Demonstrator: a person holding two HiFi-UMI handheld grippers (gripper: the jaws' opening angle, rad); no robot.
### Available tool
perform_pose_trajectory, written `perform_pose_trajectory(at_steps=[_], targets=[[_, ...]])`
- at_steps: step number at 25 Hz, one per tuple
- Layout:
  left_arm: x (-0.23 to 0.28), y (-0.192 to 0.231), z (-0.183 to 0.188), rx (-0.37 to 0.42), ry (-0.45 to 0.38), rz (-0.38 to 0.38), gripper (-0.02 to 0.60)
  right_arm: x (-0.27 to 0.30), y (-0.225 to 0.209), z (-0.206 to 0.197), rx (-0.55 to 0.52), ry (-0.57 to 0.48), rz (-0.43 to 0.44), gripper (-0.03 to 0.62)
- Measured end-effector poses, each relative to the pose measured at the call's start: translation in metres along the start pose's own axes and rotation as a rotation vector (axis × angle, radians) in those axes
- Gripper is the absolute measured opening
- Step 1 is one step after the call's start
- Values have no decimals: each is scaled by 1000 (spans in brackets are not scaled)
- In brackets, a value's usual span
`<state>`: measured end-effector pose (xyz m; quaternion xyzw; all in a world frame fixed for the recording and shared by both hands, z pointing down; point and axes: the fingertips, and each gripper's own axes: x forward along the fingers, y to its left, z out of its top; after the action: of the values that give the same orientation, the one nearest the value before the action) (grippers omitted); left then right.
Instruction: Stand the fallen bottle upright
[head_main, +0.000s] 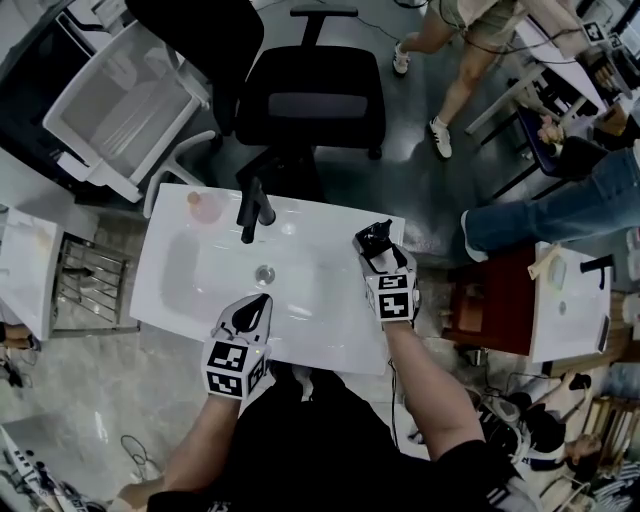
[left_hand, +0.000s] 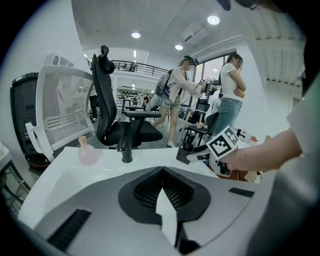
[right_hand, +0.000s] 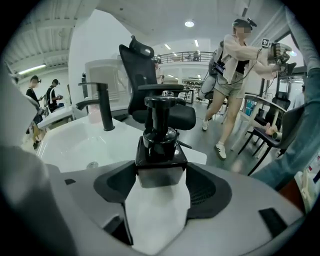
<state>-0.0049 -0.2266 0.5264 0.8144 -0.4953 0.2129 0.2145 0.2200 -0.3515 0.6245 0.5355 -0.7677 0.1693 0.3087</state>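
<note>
A white chair (head_main: 125, 100) stands behind the left end of the sink (head_main: 330, 340). A small pink bottle (head_main: 204, 207) sits up straight on the sink's back left corner. Next to it, at the back of the sink, is the black tap (head_main: 252, 208). The drain (head_main: 264, 274) is in the middle of the bowl.

The left claw (head_main: 256, 306) hangs over the front edge of the sink, near the drain. Its two jaws are pressed together, with nothing in them.

A black chair (head_main: 310, 95) stands behind the sink, past the tap.

The black pump bottle (head_main: 372, 236) stands up straight on the flat top of the sink, near its back right corner. The right claw (head_main: 378, 248) is right at it. Its jaws are spread wide apart, and the bottom of the bottle sits between their tips. The jaws do not squeeze it.

People stand on the floor far off to the right of the sink.
</note>
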Motion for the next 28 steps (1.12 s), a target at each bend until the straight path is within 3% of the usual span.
perform_pose_trajectory(at_steps=[7,13,19,26,28], targets=[[-9,13,-2,23,-6,-37,9,8,22,14,78,1,-35,325],[-41,43,4,32,-53,-68,9,-35,38,17,97,-32,-88,298],[-80,55,22,46,-144,-114,8,-118,64,41,168,-192,-79,178],[-118,61,48,112,-234,-136,9,-195,119,79,120,-352,15,26],[-126,62,55,120,-253,-130,9,-208,130,93,101,-385,44,15]])
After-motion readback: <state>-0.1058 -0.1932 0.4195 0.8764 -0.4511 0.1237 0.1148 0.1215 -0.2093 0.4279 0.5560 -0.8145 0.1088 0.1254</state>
